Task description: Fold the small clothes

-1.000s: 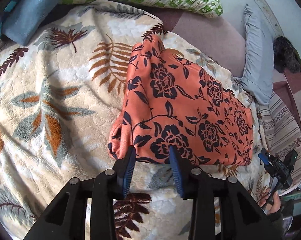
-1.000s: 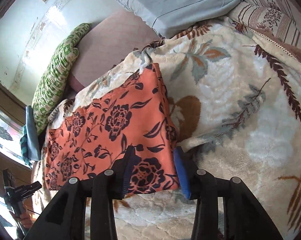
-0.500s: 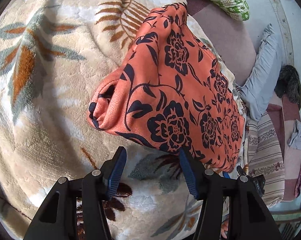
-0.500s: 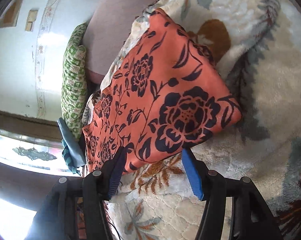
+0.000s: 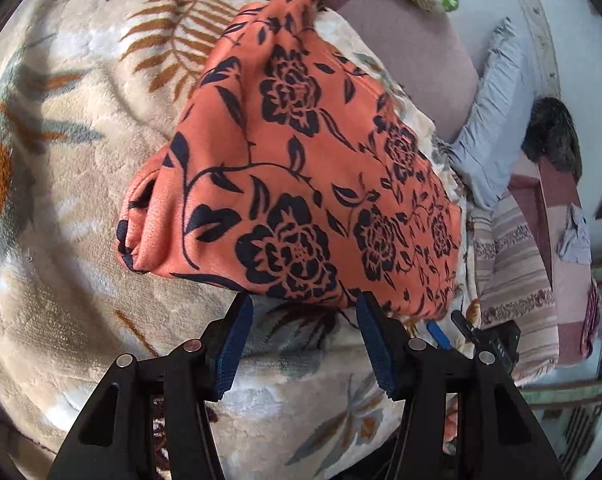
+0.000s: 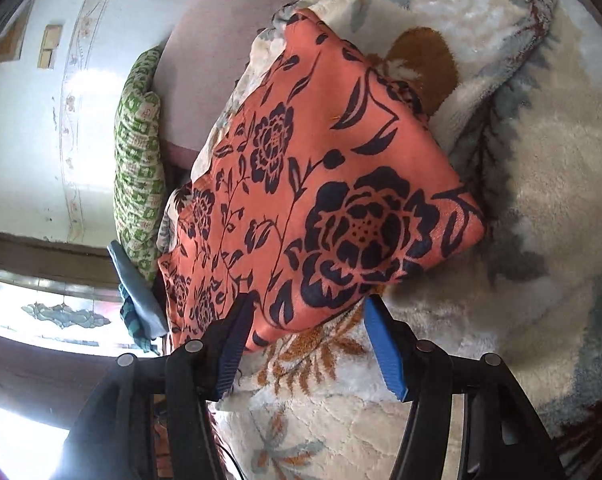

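Your orange floral garment (image 5: pixel 301 184) lies folded on the leaf-print blanket (image 5: pixel 61 160) of the bed, filling the middle of both views. Expect it to handle light and limp: thin soft cloth with no stiffness, likely to sag and unfold if you lift it from one layer only. The plush blanket under it may snag or bunch, so pinch shallow. Judging by the layers, the best holds are the near corners, where the doubled edge gives the pads something thick to bite.

Your left tool (image 5: pixel 305 336) is spread wide and holds nothing; the garment's near hem sits at 12 o'clock, just past the fingertips, with its rolled open end at 10 o'clock. Your right tool (image 6: pixel 309 340) is also spread and empty; the near hem lies at 12 o'clock just beyond the fingertips, and the folded corner points to 2 o'clock. In the left view the right tool shows low at 4 o'clock, near the garment's far corner.
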`<action>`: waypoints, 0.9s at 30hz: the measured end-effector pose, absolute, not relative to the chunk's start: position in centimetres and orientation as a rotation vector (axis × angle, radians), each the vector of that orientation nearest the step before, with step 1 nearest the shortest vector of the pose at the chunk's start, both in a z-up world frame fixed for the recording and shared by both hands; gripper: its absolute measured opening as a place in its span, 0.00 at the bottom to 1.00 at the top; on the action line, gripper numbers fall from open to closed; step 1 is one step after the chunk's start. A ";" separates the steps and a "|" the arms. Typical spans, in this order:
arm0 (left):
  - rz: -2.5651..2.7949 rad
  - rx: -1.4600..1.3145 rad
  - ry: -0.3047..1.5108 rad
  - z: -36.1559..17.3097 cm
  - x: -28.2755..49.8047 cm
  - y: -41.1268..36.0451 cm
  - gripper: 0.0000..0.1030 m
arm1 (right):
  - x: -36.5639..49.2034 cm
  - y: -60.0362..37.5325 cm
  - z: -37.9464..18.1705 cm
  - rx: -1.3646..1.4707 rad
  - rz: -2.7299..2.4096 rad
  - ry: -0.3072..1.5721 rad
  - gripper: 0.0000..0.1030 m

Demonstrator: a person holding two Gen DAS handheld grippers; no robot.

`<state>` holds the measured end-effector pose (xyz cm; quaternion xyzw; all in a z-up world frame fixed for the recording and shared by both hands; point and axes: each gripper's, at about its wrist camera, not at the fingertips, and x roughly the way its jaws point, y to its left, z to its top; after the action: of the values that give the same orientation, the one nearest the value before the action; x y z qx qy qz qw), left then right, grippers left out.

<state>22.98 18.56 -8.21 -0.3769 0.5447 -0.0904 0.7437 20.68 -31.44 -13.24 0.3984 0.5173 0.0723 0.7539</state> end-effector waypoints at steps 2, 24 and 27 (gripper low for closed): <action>-0.218 -0.737 1.160 -6.5 22.6 18.4 0.52 | 20.2 -30.9 -12.1 0.816 0.194 1.127 0.58; -0.041 -0.789 1.123 -8.1 29.2 25.4 0.53 | 28.8 -13.2 -10.7 0.212 0.278 1.023 0.60; -0.025 -0.812 1.136 -9.2 30.6 26.3 0.53 | 28.4 -11.5 -12.7 0.176 0.301 1.052 0.60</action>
<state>30.55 26.31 -9.18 -0.3739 0.5228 -0.0114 0.7660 28.36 -11.49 -12.74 0.0836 0.4995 0.1428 0.8503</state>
